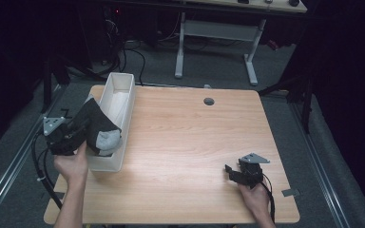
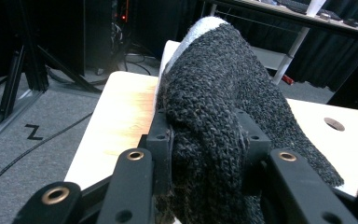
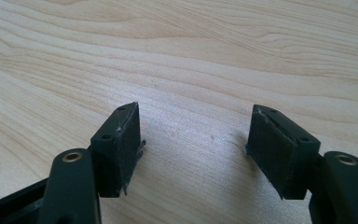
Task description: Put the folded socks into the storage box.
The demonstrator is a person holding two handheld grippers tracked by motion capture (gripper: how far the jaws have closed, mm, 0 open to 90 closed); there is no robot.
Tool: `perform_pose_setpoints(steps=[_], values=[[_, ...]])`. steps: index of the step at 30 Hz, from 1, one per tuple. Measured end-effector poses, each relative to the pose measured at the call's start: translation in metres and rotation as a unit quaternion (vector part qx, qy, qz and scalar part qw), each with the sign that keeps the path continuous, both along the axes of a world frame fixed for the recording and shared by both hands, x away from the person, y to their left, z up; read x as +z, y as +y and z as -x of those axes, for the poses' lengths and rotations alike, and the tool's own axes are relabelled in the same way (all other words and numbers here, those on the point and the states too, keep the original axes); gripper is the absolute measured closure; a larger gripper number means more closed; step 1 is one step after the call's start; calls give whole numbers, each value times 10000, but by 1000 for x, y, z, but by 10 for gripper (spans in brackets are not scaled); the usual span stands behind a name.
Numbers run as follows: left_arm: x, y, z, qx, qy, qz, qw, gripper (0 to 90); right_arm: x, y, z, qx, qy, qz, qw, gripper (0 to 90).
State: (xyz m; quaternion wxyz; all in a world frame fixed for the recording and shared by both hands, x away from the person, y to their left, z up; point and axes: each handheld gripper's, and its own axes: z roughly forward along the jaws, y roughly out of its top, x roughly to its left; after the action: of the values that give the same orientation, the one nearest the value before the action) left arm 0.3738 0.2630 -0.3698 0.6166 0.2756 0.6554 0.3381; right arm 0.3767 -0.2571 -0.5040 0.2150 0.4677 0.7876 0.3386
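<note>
Knitted dark sock clamped in the left gripper, over the near end of the white bin

Right gripper [image 1: 234, 172] rests nearest on the wooden table [image 1: 195, 137], jaws wide and empty. Farther left, the left gripper [image 1: 78, 133] pinches the sock [image 1: 97, 128] — bunched thick between its pads — above the bin [image 1: 116, 97]. Let go now, the sock's grey toe could drape over the rim rather than drop inside.

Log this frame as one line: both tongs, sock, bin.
left tongs: shut on sock | sock: over near end of white bin | right tongs: open, nothing held, low over table
</note>
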Motion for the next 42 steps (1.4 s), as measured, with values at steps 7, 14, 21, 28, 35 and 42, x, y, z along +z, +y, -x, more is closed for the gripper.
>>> perform_pose_setpoints(steps=[7,14,21,28,35,42], values=[[-3,6,-1,77,7,97,9999,653,0,0,0,2,-2,1,10000,345],[-5,8,-2,86,16,67,9999,653,0,0,0,0,-7,7,10000,345],[-5,18,-2,77,0,328,9994,653,0,0,0,0,-8,8,10000,345],[-6,17,-3,92,-27,205,9997,653,0,0,0,3,-6,6,10000,345],[-9,17,-4,166,-39,-88,9998,653,0,1,1,-5,-7,11,10000,345],[-15,7,-4,225,-70,-635,9977,652,0,1,1,7,-17,24,10000,345]])
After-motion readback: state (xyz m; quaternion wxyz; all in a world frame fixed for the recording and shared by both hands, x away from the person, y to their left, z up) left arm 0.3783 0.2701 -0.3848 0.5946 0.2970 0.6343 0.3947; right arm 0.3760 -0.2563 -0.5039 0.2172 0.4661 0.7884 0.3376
